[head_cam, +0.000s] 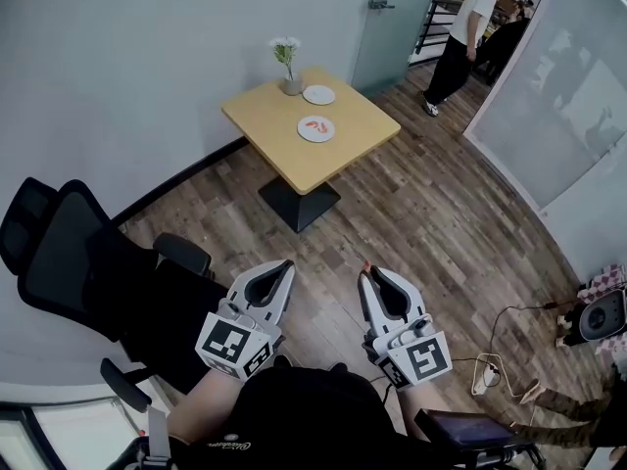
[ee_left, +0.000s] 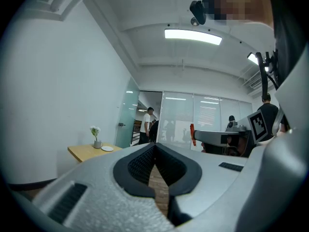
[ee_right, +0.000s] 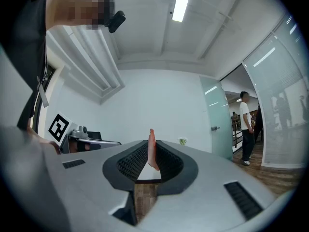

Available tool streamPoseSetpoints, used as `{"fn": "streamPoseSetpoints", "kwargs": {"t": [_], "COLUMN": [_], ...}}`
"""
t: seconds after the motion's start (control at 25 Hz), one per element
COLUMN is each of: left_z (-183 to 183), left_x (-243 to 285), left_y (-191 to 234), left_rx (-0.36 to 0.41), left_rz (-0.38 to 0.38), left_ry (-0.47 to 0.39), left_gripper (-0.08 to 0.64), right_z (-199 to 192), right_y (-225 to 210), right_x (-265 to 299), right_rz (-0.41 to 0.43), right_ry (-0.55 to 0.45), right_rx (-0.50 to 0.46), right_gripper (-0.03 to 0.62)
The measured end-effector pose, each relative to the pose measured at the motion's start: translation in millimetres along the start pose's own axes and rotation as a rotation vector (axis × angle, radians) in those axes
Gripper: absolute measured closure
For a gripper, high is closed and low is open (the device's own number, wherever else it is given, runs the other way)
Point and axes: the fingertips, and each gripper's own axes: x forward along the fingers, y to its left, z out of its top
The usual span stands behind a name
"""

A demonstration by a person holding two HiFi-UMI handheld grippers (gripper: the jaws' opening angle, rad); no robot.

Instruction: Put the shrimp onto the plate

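A small wooden table (head_cam: 348,135) stands across the room. On it lie a white plate (head_cam: 315,128) with something red on it and a second, bare white plate (head_cam: 318,94). My right gripper (head_cam: 365,272) is held low in front of me, shut on an orange-pink shrimp (ee_right: 151,149) that pokes up past the fingertips; the left gripper view shows this shrimp (ee_left: 191,134) too. My left gripper (head_cam: 285,267) is beside it, shut, with nothing between its jaws (ee_left: 154,148). Both grippers are far from the table.
A vase of white flowers (head_cam: 287,67) sits at the table's back corner. A black office chair (head_cam: 69,253) stands at my left. A person (head_cam: 468,29) is by the glass door. Cables and a speaker (head_cam: 600,316) lie on the floor at right.
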Motion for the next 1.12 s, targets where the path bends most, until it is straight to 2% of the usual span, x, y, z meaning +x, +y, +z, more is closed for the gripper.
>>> {"fn": "streamPoseSetpoints", "kwargs": {"t": [0.32,0.64,0.84,1.12], "left_z": [-4,-6,-12,-10], "left_x": [-11,0,22,75], "left_y": [32,49,60,85], "left_rx": [-0.021,-0.029,-0.029,-0.007], "left_rz": [-0.040,-0.053,-0.055,-0.026], "left_ry": [0.007,0.016,0.031,0.038], "left_gripper": [0.560,0.560,0.560,0.560], "right_z": [2,-11,-19,-24], "right_y": [23,13,-5,-52], "right_x": [26,41,57,97], "right_rz": [-0.035,-0.060,-0.058,-0.021], "right_ry": [-0.020,0.034,0.039,0.037], "right_rx": [0.001,-0.014,-0.001,0.007], "right_gripper": [0.541,0.541,0.541,0.540]}}
